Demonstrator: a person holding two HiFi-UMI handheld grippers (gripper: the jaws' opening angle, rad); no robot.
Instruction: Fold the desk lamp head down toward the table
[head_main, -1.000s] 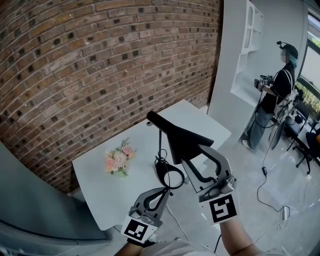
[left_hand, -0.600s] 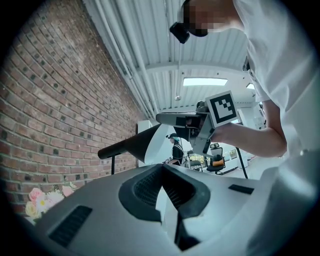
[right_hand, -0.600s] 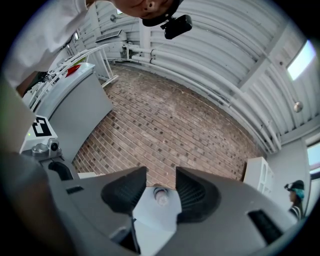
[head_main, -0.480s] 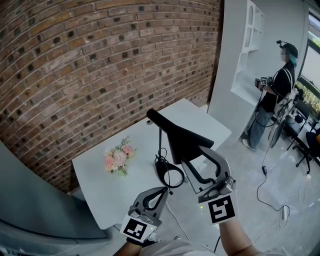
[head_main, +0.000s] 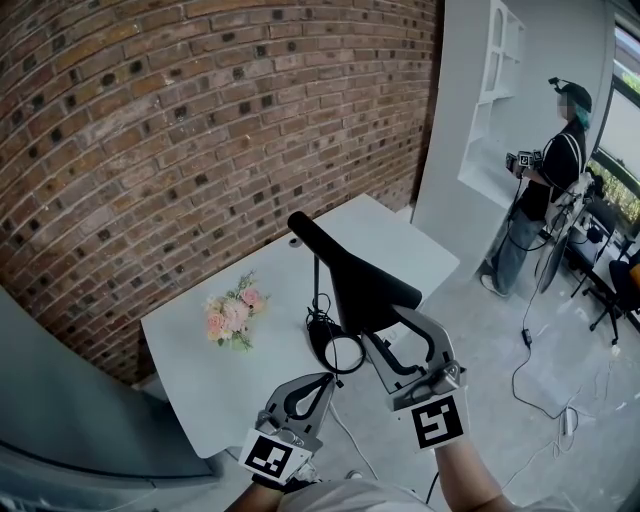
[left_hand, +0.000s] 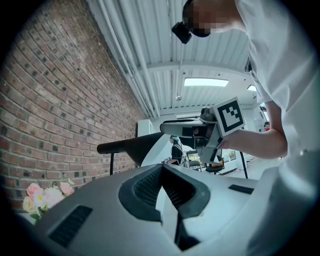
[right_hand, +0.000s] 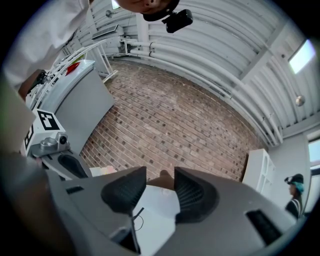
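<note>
The black desk lamp stands on the white table (head_main: 200, 370), with a ring base (head_main: 335, 350) and a thin stem (head_main: 316, 285). Its long head (head_main: 345, 265) slants up toward the brick wall, the wide end pointing at me. My right gripper (head_main: 400, 335) is at that wide end, jaws apart. In the right gripper view the pads (right_hand: 125, 192) stand open, with table showing in the gap. My left gripper (head_main: 322, 380) hangs shut on nothing near the table's front edge, left of the base. The left gripper view shows the lamp head (left_hand: 125, 145) with the right gripper (left_hand: 187, 127) at its end.
A small bunch of pink flowers (head_main: 232, 315) lies on the table to the left. The brick wall runs behind the table. A white shelf unit (head_main: 490, 100) stands to the right. A person (head_main: 545, 190) stands beyond it, and cables (head_main: 540, 370) trail on the floor.
The right gripper has drifted slightly down and left at the lamp head's wide end. The lamp and the left gripper have hardly moved.
</note>
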